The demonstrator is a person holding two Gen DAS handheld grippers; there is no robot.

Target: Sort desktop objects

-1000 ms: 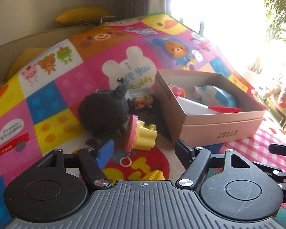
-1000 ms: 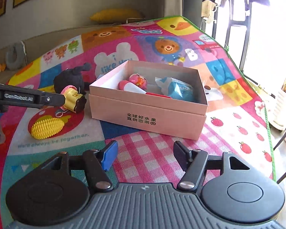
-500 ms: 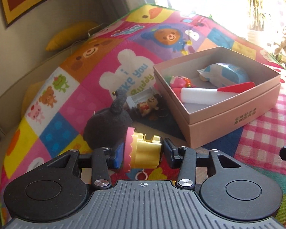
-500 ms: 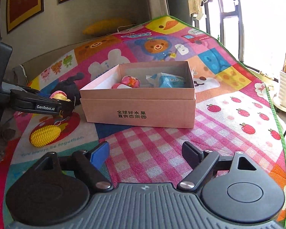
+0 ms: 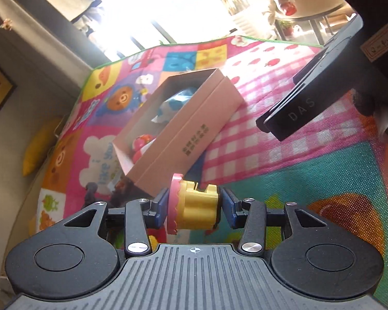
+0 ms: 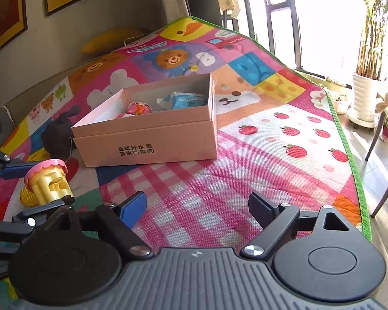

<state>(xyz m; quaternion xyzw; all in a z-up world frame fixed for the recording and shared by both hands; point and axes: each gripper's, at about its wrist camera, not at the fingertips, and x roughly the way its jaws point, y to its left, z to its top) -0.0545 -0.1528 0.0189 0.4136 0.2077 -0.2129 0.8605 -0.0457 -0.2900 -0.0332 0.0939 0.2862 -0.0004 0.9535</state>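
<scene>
Left wrist view is tilted hard, but the left gripper is clearly clamped on a little cupcake toy: pink scalloped frosting on one side, chunky yellow base with notches on the other, pads pressing both ends. It's held up off the play mat, just in front of the pink cardboard box. The box has printed Chinese characters on its side, too small here to read. Inside I can make out a blue-and-white pouch and a pink round toy, both partly hidden by the box wall. A black bar lettered "DAS" pokes in on the right, cut off by the frame.

From the right wrist view, a black plush sits half behind the box, and the right gripper has its jaws opening wide, nothing between them, over the checkered patch.
</scene>
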